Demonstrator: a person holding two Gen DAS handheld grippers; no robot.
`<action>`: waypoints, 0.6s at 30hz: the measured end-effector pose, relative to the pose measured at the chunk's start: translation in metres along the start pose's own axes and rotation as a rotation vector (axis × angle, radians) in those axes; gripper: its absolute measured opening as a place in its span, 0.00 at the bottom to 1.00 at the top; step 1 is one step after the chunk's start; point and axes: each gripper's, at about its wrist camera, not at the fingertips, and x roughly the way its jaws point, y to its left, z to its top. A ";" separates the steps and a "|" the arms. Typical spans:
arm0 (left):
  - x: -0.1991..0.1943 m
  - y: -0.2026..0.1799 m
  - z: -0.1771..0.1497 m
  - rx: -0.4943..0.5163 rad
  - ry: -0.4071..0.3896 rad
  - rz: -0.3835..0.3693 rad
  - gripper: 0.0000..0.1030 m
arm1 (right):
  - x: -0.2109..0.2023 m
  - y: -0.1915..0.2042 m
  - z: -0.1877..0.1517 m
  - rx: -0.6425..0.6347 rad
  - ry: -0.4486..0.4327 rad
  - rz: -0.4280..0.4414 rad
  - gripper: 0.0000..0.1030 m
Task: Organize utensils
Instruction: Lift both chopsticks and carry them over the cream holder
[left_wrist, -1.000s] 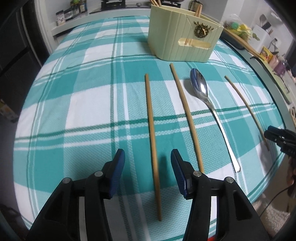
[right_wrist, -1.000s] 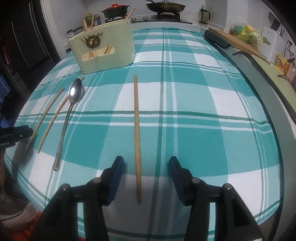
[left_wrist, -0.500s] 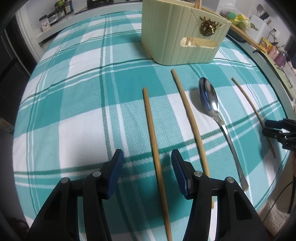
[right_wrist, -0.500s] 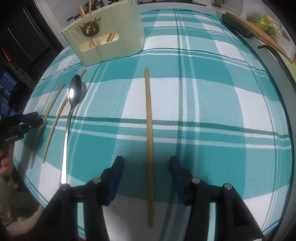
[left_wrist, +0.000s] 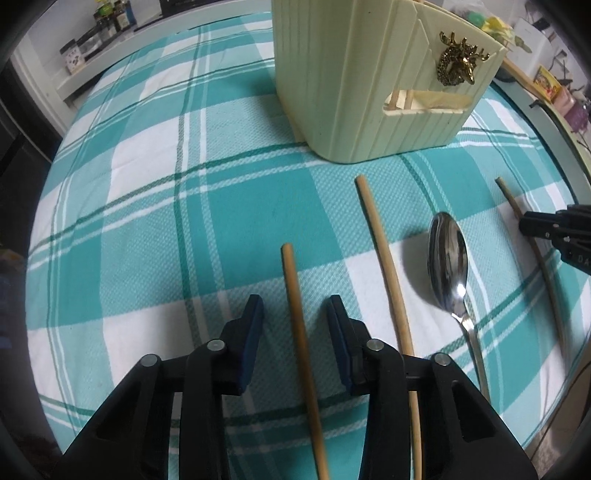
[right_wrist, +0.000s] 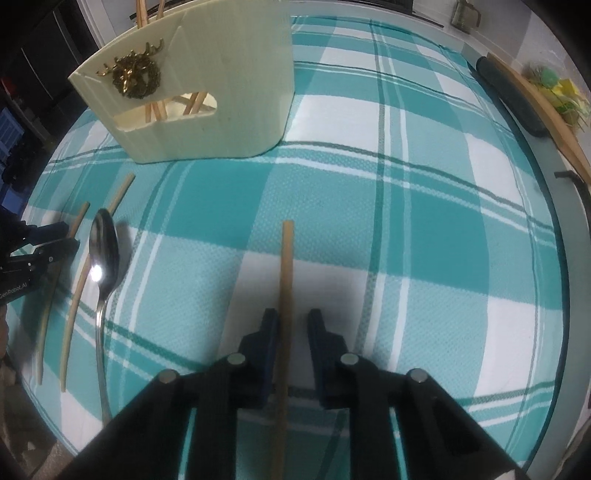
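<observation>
A cream utensil holder with a brass stag badge stands on the teal plaid cloth; it also shows in the right wrist view, with chopsticks inside. My left gripper is open, its jaws astride a wooden chopstick lying on the cloth. A second chopstick, a steel spoon and a third chopstick lie to its right. My right gripper is partly closed astride that last chopstick, its jaws still apart from the stick.
The right gripper's tip shows at the left view's right edge. In the right wrist view the left gripper sits by the spoon. A dark roll and a wooden board lie at the table's right edge.
Both grippers have moved forward along their chopsticks toward the holder. The right gripper's jaws have narrowed around its chopstick. The left jaws stay wide.
</observation>
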 end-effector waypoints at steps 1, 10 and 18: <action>0.000 -0.002 0.000 0.006 -0.005 -0.001 0.16 | 0.001 0.000 0.004 -0.003 -0.002 -0.001 0.08; -0.030 0.005 -0.012 -0.043 -0.101 -0.021 0.05 | -0.010 -0.004 0.001 0.025 -0.108 0.078 0.07; -0.126 0.019 -0.031 -0.077 -0.316 -0.087 0.04 | -0.096 0.006 -0.022 -0.028 -0.356 0.101 0.07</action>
